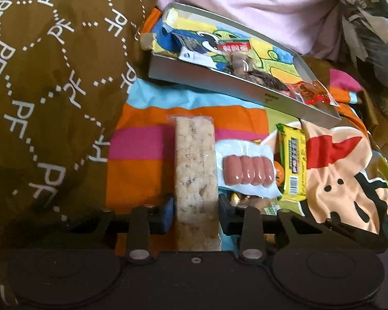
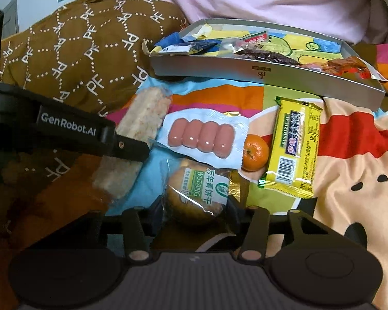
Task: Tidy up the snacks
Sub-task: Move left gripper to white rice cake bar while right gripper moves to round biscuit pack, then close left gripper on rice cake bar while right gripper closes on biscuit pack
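Looking along the left tool (image 1: 195,213), the rice bar (image 1: 195,165) runs straight out toward 12 o'clock, its long axis in line with the fingers, its near end between them. The blue pads (image 1: 168,210) press its two long edges, so the left tool is clenched on the bar. The tray (image 1: 219,89) lies beyond at about 1 o'clock, near but apart from the bar's far end, already carrying several packets. The sausages (image 1: 247,171) lie just beside the bar at 3 o'clock, the yellow pack (image 1: 293,162) further right, all on the blanket (image 1: 142,142).

In the right view, the right tool (image 2: 194,213) has its fingers either side of the bun (image 2: 198,193), which sits at 12 o'clock between them; they appear to touch its wrapper, so it reads as gripped, though contact is partly shadowed. The tray is at 12 to 1 o'clock, well beyond, with the sausages, the orange (image 2: 254,152) and the yellow pack between. The left tool enters from 9 o'clock, holding the bar tilted toward 1 o'clock. Each hand looks equally placed to carry its snack to the tray.
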### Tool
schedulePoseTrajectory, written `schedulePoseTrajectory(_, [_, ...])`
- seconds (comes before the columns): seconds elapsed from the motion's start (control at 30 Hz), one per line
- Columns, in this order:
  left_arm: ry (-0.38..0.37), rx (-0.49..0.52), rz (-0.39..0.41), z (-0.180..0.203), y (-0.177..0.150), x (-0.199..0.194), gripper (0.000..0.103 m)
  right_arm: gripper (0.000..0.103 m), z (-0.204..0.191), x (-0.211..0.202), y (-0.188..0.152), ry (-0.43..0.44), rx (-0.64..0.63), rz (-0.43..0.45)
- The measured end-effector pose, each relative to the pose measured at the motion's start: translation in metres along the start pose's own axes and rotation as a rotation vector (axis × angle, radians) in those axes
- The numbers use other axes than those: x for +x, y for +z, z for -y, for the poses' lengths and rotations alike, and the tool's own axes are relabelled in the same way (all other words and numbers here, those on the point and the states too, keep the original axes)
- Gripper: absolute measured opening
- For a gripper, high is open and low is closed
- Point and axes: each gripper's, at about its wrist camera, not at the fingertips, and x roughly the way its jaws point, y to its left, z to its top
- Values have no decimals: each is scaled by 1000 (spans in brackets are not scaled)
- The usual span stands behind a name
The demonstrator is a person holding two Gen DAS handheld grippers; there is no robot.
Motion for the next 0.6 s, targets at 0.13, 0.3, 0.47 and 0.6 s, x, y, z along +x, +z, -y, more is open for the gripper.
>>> schedulePoseTrajectory(0.13, [-35,-46,-32,-3,-2,-1,36,53,5,-11,-4,8,19,28])
schedulePoseTrajectory(0.3, [-73,-113,-60,-8,-3,-3,36,53,10,-29,-10,5,22,76])
schedulePoseTrajectory(0.47, [-146,-157,-118,-6,-11,-5,36,54,12,-45,-14,6,10,126])
schedulePoseTrajectory(0.6, [-185,-157,-150,-1,-20,-7,36,54,15,-56,-18,-11,15,152])
